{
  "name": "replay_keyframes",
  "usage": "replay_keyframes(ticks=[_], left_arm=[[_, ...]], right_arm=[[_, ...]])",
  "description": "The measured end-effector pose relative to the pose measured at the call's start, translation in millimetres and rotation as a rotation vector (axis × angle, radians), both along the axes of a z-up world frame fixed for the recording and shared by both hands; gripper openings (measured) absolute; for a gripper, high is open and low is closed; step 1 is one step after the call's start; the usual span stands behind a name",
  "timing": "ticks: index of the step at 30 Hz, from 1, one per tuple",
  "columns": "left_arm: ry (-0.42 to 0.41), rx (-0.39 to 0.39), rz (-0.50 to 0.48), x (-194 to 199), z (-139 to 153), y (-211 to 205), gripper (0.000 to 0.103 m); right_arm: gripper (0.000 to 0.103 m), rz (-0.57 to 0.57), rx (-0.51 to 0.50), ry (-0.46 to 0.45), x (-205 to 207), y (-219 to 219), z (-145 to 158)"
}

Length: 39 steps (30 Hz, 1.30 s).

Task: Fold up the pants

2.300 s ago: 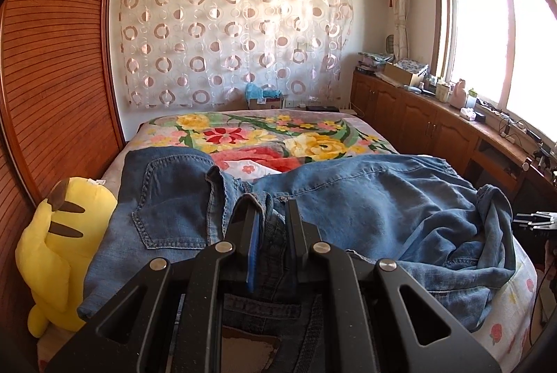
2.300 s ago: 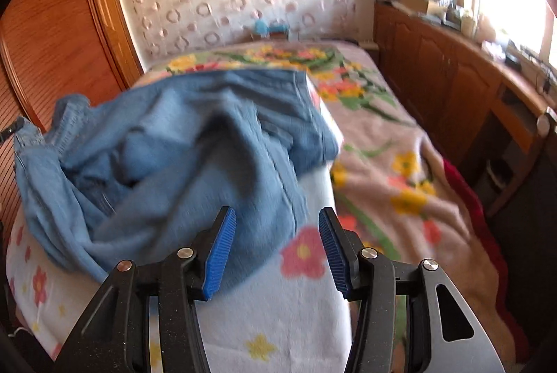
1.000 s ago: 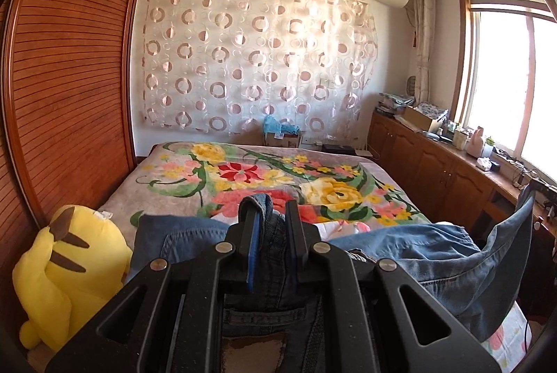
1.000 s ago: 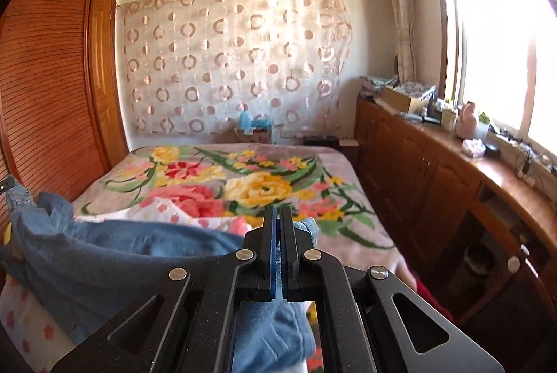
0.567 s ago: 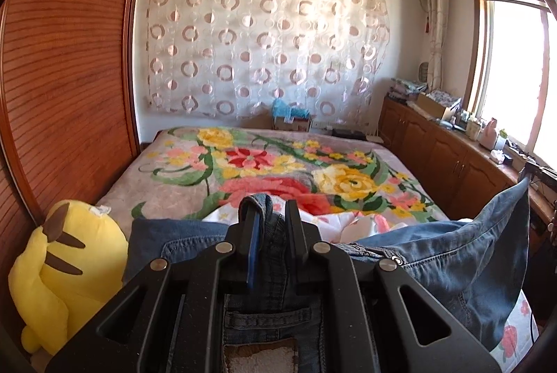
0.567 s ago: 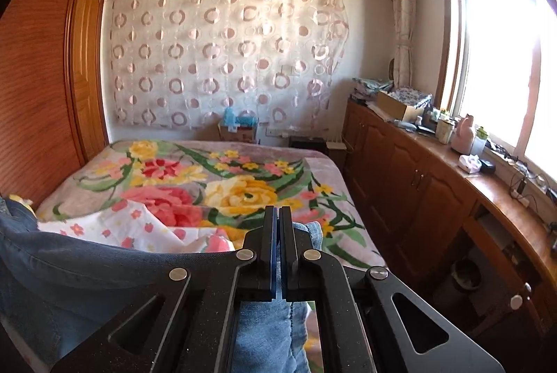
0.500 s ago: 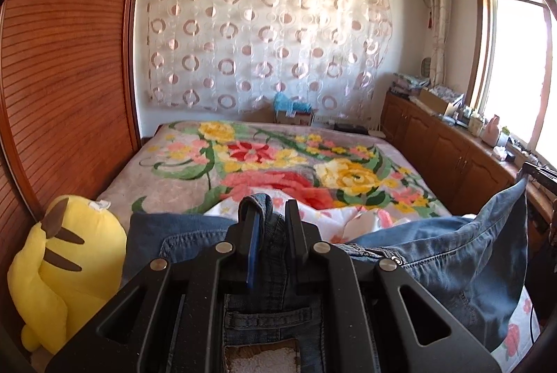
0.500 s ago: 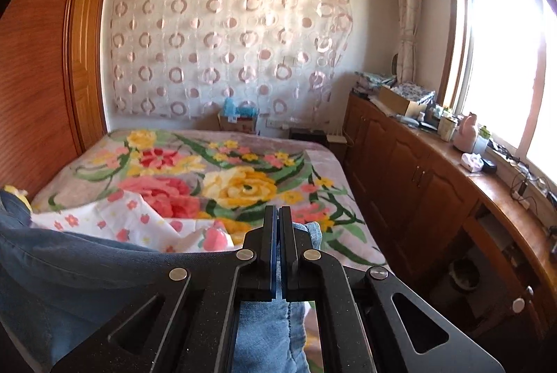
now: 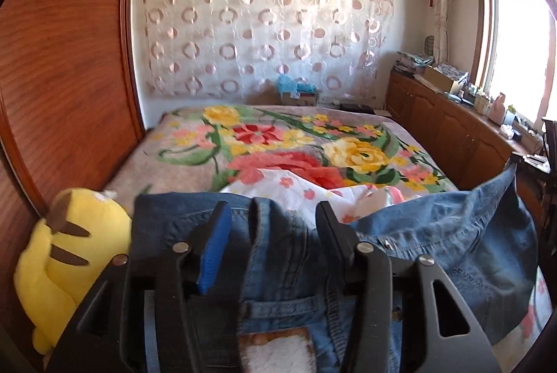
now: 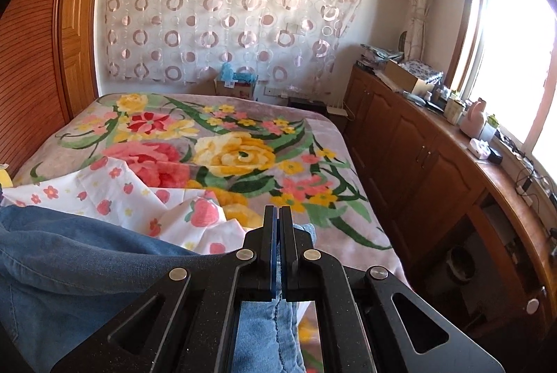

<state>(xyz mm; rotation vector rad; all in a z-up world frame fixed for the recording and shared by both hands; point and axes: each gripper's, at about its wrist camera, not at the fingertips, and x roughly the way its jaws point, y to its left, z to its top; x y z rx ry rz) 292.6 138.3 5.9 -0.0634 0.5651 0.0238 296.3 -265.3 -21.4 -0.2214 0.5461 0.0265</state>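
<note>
Nearby, yellow plush [image 9: 69, 254] flanks jeans [image 9: 278, 247]; left tongs [image 9: 271, 223] opening, right tongs [image 10: 278, 216] clamp denim.

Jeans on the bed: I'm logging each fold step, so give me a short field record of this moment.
garment: blue jeans, spread across the near end of the bed
surface: floral blanket
left gripper: jaws opening, waistband fold between them, pads clear of it
right gripper: shut on denim
beside jeans: yellow plush toy, at their left
fold status: not yet folded flat
</note>
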Motion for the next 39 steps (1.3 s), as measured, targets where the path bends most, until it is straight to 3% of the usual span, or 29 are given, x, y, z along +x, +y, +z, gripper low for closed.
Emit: replay_keyframes(ticks=[1, 3, 10, 12, 14, 15, 22, 27, 33, 35, 36, 39], left_arm=[[0.006, 0.002, -0.007, -2.1, 0.2, -0.2, 0.070], [0.015, -0.006, -0.029, -8.0, -0.8, -1.5, 0.081], [0.048, -0.036, -0.081, -28.7, -10.8, -18.8, 0.081], [0.048, -0.029, -0.100, -36.2, -13.2, -27.0, 0.081], [0.051, -0.028, -0.117, -43.1, -16.3, -33.1, 0.081], [0.055, -0.030, -0.124, -46.5, -18.4, -36.4, 0.081], [0.105, -0.040, -0.171, -61.7, -34.8, -54.6, 0.081], [0.130, -0.036, -0.182, -68.1, -44.4, -60.3, 0.081], [0.151, -0.042, -0.175, -72.1, -51.3, -60.3, 0.081], [0.154, -0.039, -0.173, -74.6, -52.1, -61.4, 0.081], [0.153, -0.037, -0.174, -76.5, -52.0, -62.2, 0.081], [0.151, -0.035, -0.173, -76.4, -52.4, -61.5, 0.081]], right_arm=[[0.001, -0.002, -0.002, 0.005, 10.3, -0.8, 7.2], [0.001, -0.009, 0.002, 0.016, 18.9, -0.3, 7.3], [0.001, 0.003, 0.037, 0.035, 18.8, -1.5, 9.9], [0.026, 0.008, 0.048, 0.039, 11.8, -8.0, 11.6], [0.042, 0.035, 0.069, 0.047, 2.4, -18.6, 11.5], [0.044, 0.045, 0.074, 0.051, -3.7, -23.7, 10.2], [0.044, 0.069, 0.081, 0.213, -34.8, -70.7, -21.5], [0.044, 0.064, 0.163, 0.307, -44.3, -99.0, -36.6], [0.044, 0.066, 0.252, 0.350, -46.9, -114.1, -35.1], [0.034, 0.081, 0.260, 0.352, -46.8, -113.2, -32.2], [0.021, 0.092, 0.267, 0.354, -47.2, -112.9, -32.0], [0.010, 0.116, 0.257, 0.347, -54.5, -113.7, -31.7]])
